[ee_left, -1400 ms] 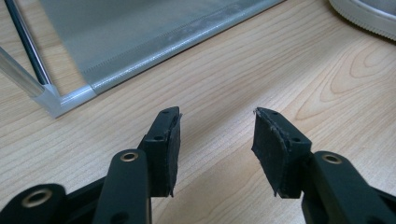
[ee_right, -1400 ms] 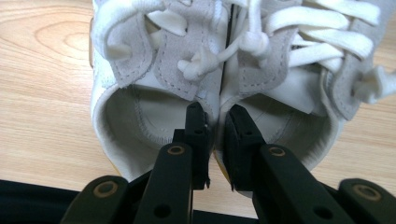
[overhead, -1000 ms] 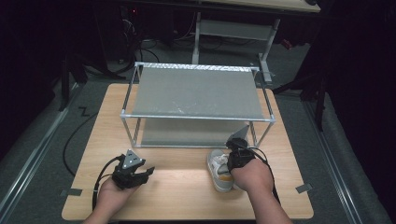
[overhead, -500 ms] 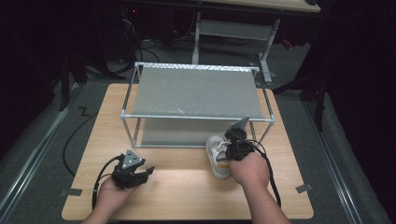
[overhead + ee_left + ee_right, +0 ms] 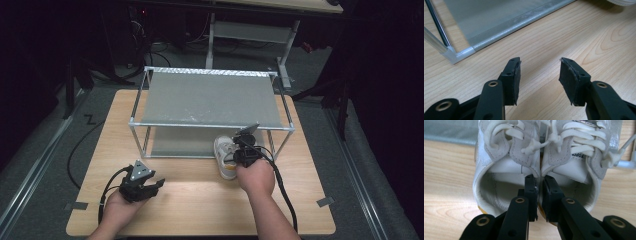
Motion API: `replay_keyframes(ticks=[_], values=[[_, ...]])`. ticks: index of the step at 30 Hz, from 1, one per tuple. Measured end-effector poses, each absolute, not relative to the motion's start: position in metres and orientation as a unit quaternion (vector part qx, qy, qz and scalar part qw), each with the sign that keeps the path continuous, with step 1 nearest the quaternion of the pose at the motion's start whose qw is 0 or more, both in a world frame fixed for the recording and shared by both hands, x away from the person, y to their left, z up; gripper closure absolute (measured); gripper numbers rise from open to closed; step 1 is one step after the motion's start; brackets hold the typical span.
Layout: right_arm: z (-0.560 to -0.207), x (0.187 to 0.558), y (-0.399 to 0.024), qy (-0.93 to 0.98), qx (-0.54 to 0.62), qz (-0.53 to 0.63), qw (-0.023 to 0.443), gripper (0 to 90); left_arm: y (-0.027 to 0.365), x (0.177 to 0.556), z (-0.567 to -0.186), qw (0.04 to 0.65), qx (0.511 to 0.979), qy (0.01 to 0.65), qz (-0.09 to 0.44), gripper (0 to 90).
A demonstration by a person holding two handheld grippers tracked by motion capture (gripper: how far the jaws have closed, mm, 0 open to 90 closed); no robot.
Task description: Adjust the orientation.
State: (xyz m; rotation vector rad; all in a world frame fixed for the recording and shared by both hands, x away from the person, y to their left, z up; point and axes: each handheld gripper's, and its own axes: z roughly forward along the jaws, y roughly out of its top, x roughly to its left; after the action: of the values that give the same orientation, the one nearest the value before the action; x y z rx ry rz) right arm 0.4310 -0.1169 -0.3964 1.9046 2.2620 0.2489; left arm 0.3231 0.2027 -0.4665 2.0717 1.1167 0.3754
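Note:
A pair of white lace-up sneakers [image 5: 225,156] with yellowish soles sits on the wooden table [image 5: 200,205], toes pointing under the front edge of the grey shelf rack [image 5: 210,100]. My right gripper [image 5: 539,182] is shut on the two inner collar walls, pinching the left shoe [image 5: 499,162] and the right shoe [image 5: 579,167] together. In the high view the right gripper [image 5: 239,149] sits just behind the shoes. My left gripper [image 5: 540,67] rests low over the table with nothing between its open jaws; in the high view the left gripper [image 5: 156,184] is at the front left.
The rack has a metal tube frame and a lower grey shelf [image 5: 180,142] at table level; its front corner post [image 5: 449,51] stands close ahead of my left gripper. Cables trail from both grippers. Dark floor and other furniture surround the table.
My right gripper has carried the pair of sneakers away from the table's front edge toward the rack's lower shelf. The left gripper has stayed where it was.

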Motion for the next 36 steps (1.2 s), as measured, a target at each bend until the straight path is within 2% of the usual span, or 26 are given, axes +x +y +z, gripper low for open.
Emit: replay_keyframes(ticks=[10,12,17,36], values=[[-0.406,0.441,-0.119,0.748,0.653,0.092,0.075,81.3,0.202,0.323,-0.468,0.368,0.810,0.434,0.143,51.4],[-0.406,0.441,-0.119,0.748,0.653,0.094,0.076,78.5,0.202,0.323,-0.468,0.368,0.811,0.432,0.143,51.4],[-0.405,0.439,-0.120,0.745,0.652,0.111,0.081,64.9,0.201,0.323,-0.467,0.368,0.811,0.432,0.143,51.3],[-0.396,0.437,-0.122,0.741,0.662,0.097,0.059,56.3,0.200,0.323,-0.468,0.366,0.812,0.431,0.143,51.2]])
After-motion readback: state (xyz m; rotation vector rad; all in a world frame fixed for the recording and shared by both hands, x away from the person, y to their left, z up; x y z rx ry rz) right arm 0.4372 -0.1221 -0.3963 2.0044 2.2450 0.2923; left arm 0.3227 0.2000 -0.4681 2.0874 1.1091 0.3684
